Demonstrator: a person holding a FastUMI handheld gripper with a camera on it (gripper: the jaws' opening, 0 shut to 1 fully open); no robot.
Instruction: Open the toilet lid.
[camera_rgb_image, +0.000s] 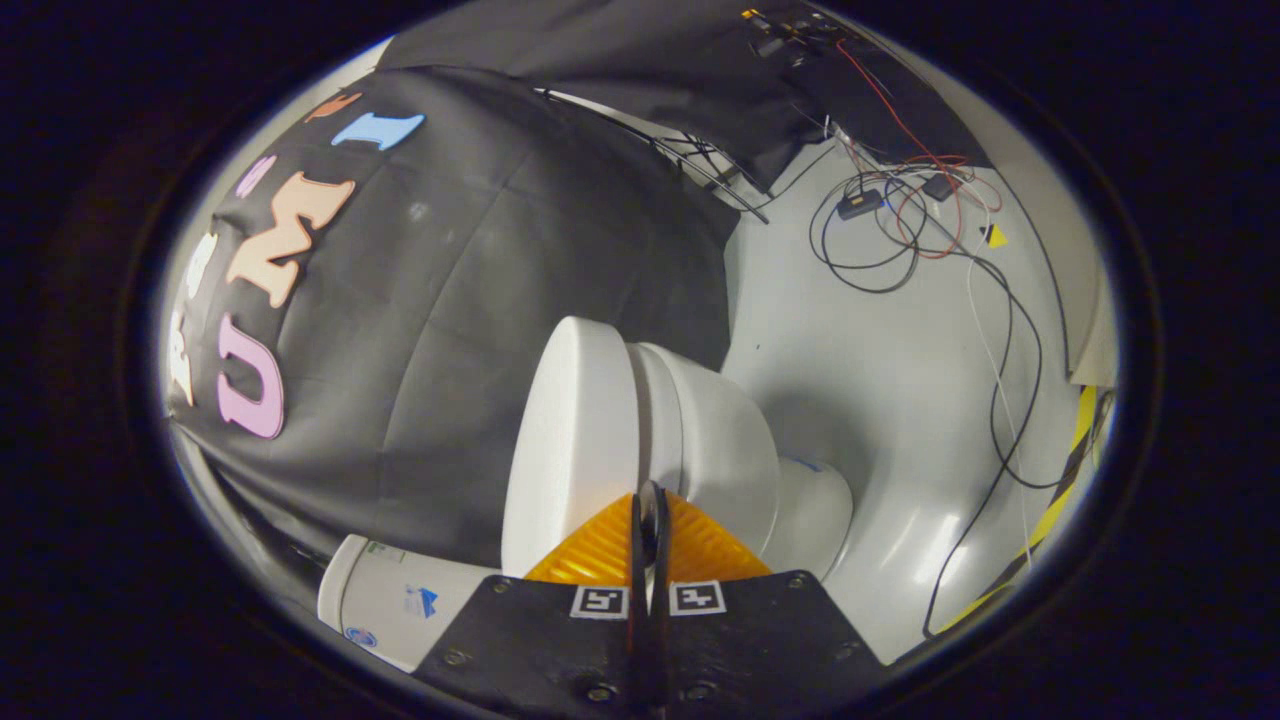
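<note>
Toilet lid (575, 440): down on the bowl (725, 450), front edge directly ahead of the gripper (650, 510), long axis running away from fingers pressed together and holding nothing, tips at the lid-bowl seam.

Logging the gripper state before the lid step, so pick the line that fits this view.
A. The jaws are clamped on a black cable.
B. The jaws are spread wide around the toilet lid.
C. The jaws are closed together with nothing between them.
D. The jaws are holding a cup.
C: the gripper has its jaws pressed together with nothing between them, just in front of the white plastic toilet lid and the white ceramic toilet bowl.
</note>
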